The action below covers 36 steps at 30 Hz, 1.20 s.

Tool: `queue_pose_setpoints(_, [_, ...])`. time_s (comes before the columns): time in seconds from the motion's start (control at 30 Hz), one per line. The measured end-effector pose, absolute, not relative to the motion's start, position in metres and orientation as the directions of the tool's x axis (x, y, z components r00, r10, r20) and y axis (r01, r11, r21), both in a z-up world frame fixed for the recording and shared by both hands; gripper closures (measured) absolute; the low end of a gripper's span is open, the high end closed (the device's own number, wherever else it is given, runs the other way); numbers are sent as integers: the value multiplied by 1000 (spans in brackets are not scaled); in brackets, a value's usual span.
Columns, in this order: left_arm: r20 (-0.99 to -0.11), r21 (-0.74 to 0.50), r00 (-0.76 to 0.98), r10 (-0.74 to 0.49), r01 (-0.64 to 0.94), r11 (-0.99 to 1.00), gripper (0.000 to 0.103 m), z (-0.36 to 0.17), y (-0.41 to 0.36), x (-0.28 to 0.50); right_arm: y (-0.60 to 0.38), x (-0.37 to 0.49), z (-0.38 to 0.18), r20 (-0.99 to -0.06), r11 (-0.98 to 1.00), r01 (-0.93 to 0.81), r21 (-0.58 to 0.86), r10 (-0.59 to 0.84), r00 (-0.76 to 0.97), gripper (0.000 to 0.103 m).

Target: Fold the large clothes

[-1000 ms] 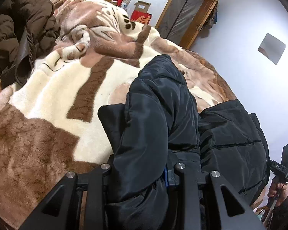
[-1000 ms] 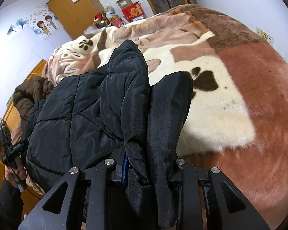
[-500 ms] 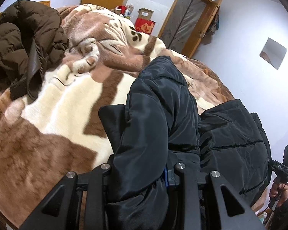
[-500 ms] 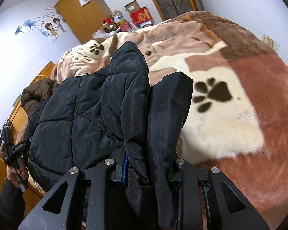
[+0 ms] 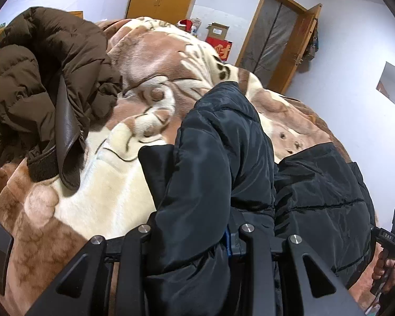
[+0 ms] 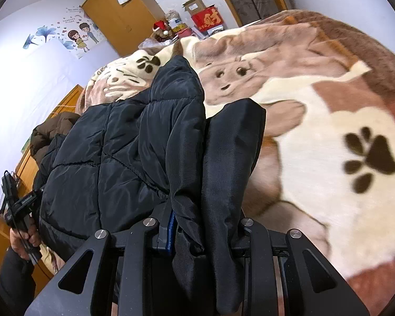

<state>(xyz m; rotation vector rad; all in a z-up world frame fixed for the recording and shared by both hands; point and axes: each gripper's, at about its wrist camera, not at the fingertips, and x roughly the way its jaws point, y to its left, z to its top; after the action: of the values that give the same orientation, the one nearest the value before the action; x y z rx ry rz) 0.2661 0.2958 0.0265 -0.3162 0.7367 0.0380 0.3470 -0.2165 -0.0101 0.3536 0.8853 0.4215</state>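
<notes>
Both claws narrowly parted: left claw (image 5: pixel 194 237), right claw (image 6: pixel 197 226) clamp black jacket (image 6: pixel 123 152).

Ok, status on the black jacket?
Both hand-held grippers, left and right, clamped on black jacket. Lifted over blanket. Brown coat lies alongside.

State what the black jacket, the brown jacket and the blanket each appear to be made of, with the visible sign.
Black jacket: probably nylon shell, faint sheen, quilted seams. Brown jacket: matte puffy fabric, glossy leather-like trim. Blanket: plush fleece, fuzzy pile.
</notes>
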Motion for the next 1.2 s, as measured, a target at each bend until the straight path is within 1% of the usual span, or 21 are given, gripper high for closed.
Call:
queue_pose_setpoints(0.13, [-697, -262, 714, -64, -170, 950, 71, -14, 314, 290, -199, 365, -43, -691, 868, -199, 455, 484, 537, 75])
queue_pose_setpoints(0.23, [-745, -255, 665, -43, -224, 941, 67, -57, 323, 303, -192, 375, -81, -747, 889, -154, 431, 447, 492, 70])
queue_pose_setpoints(0.27, [-757, -261, 653, -38, -249, 933, 64, -71, 327, 305, -194, 376, -89, -753, 890, -142, 433, 444, 486, 64])
queue_pose_setpoints(0.3, [-758, -277, 651, -40, -266, 923, 61, -81, 331, 304, -199, 376, -95, -750, 883, -129, 451, 454, 482, 56])
queue_pose_setpoints(0.33, [-757, -283, 652, -38, -274, 919, 55, -85, 331, 304, -203, 376, -99, -746, 875, -118, 469, 464, 477, 53])
queue_pose_setpoints(0.37, [-756, -281, 653, -30, -283, 917, 49, -88, 332, 303, -207, 376, -100, -747, 870, -112, 480, 472, 469, 47])
queue_pose_setpoints(0.43, [-757, -287, 652, -33, -288, 914, 46, -85, 334, 301, -210, 374, -94, -755, 875, -107, 473, 465, 463, 42])
queue_pose_setpoints(0.47, [-758, -289, 652, -32, -291, 912, 43, -82, 335, 300, -211, 372, -89, -759, 879, -105, 464, 456, 465, 42])
queue_pose_setpoints(0.6, [-750, -286, 661, -8, -313, 906, 42, -59, 341, 289, -218, 359, -63, -758, 894, -83, 440, 419, 500, 42])
queue_pose_setpoints(0.73, [-679, -235, 728, 100, -344, 909, 41, -25, 345, 278, -219, 348, -29, -730, 936, -72, 344, 315, 606, 42])
queue_pose_setpoints(0.77, [-661, -242, 743, 105, -344, 907, 41, -19, 344, 278, -216, 348, -24, -721, 939, -84, 333, 311, 619, 42])
queue_pose_setpoints(0.83, [-642, -267, 764, 71, -309, 913, 41, -13, 338, 283, -201, 352, -15, -704, 943, -142, 300, 319, 635, 42])
queue_pose_setpoints(0.87, [-642, -255, 765, 59, -286, 924, 41, -13, 332, 288, -191, 356, -14, -703, 948, -164, 273, 313, 638, 42])
queue_pose_setpoints(0.93, [-654, -195, 754, 55, -239, 951, 41, -21, 312, 302, -172, 367, -19, -710, 950, -210, 230, 312, 631, 42])
queue_pose_setpoints(0.97, [-673, -174, 738, 48, -222, 959, 41, -31, 305, 311, -166, 373, -25, -722, 950, -219, 221, 310, 618, 45])
queue_pose_setpoints(1.0, [-694, -149, 717, 57, -221, 964, 41, -43, 301, 320, -160, 382, -35, -746, 955, -218, 202, 295, 598, 50])
queue_pose_setpoints(1.07, [-719, -92, 688, 97, -233, 968, 40, -63, 296, 333, -153, 393, -55, -785, 963, -215, 161, 257, 563, 51])
queue_pose_setpoints(1.2, [-707, -80, 699, 108, -232, 969, 36, -72, 295, 342, -155, 398, -71, -787, 965, -222, 137, 242, 568, 51])
